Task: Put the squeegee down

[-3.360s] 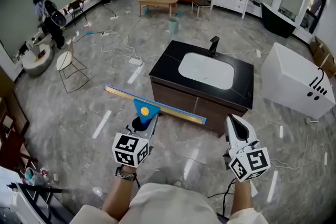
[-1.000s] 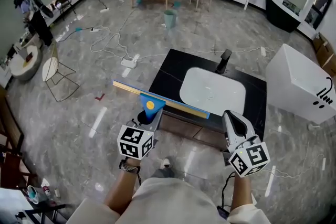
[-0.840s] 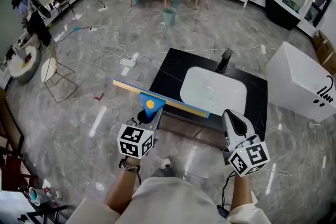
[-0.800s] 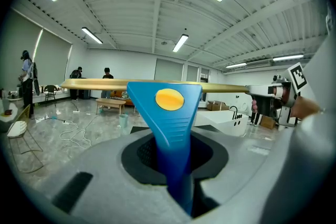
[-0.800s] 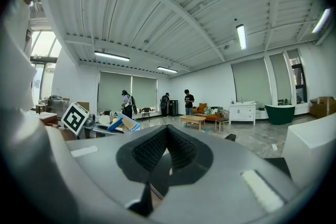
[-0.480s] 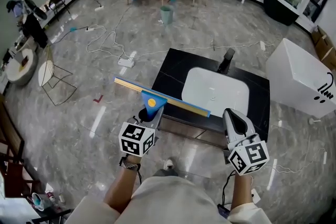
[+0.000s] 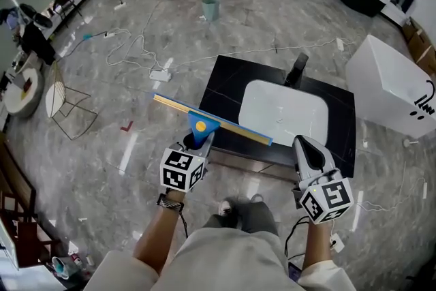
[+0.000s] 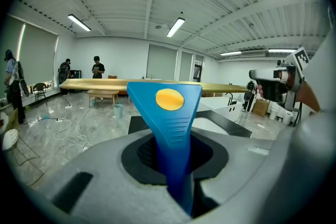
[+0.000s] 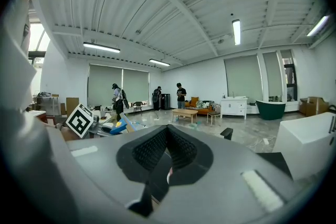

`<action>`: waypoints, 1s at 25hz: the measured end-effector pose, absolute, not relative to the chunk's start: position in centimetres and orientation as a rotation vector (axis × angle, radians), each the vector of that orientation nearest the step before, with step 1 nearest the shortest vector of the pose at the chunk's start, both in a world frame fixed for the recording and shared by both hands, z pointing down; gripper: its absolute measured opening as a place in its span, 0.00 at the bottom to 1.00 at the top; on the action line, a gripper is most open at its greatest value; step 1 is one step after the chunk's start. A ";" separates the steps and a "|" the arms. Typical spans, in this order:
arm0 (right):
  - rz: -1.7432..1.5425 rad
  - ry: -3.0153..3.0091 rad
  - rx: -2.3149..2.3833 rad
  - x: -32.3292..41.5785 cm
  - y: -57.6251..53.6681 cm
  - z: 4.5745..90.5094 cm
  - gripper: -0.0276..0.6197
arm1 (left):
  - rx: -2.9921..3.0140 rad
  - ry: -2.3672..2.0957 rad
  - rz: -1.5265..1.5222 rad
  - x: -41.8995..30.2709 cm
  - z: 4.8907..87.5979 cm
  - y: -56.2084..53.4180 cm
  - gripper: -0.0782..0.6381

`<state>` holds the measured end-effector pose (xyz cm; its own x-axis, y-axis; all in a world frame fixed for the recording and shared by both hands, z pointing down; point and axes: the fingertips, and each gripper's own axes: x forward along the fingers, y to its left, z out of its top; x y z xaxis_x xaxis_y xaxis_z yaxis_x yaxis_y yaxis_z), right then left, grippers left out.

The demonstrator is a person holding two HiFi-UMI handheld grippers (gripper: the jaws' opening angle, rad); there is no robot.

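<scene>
1. Stood over a black vanity top (image 7: pixel 225 88) with a white basin (image 7: pixel 283 112) set in it.
2. Held the squeegee (image 7: pixel 201 125) in the air, across the vanity's near left corner in the head view: long blade level, running far left to near right, blue handle pointing back toward the person.
3. Clamped that handle in the left gripper (image 7: pixel 194 145), jaws pressed against its sides.
4. Held the right gripper (image 7: pixel 310 150) at the vanity's near right, jaws together with nothing between.

blue-and-yellow squeegee (image 7: pixel 208 125), black vanity (image 7: pixel 228 85), white basin (image 7: pixel 283 112), grey marbled floor (image 7: pixel 136 44)
</scene>
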<state>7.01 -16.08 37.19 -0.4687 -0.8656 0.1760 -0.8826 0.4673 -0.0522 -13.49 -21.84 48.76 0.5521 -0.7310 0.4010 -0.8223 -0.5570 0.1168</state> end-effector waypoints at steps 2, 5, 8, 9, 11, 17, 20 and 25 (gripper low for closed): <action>0.218 -2.574 1.552 7.3 -16.6 37.7 0.05 | 2.500 -1.269 0.489 -13.2 49.8 -22.8 0.21; 0.245 -2.563 1.544 7.7 -17.3 38.9 0.05 | 2.498 -1.236 0.546 -12.8 51.4 -24.0 0.21; 0.267 -2.553 1.537 8.2 -18.6 39.6 0.05 | 2.486 -1.184 0.601 -12.3 53.0 -25.4 0.21; 0.271 -2.549 1.535 8.4 -19.0 39.7 0.05 | 2.482 -1.155 0.627 -12.1 53.7 -25.8 0.21; 0.271 -2.545 1.528 8.7 -19.9 39.8 0.05 | 2.479 -1.091 0.694 -11.7 55.2 -26.3 0.21; 0.302 -2.526 1.513 9.7 -22.0 41.0 0.05 | 2.470 -1.011 0.868 -11.3 59.0 -28.3 0.21; 0.329 -2.514 1.510 10.3 -22.9 41.7 0.05 | 2.448 -0.956 0.913 -10.8 60.7 -28.9 0.21; 0.358 -2.504 1.492 10.9 -24.0 42.8 0.05 | 2.418 -0.863 1.030 -10.3 64.0 -29.7 0.21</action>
<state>10.90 -24.02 42.83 -0.4682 -0.8325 0.2963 -0.8822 0.4597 -0.1023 -10.26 -29.68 63.96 0.5445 -0.3895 0.7429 -0.6628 -0.7426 0.0965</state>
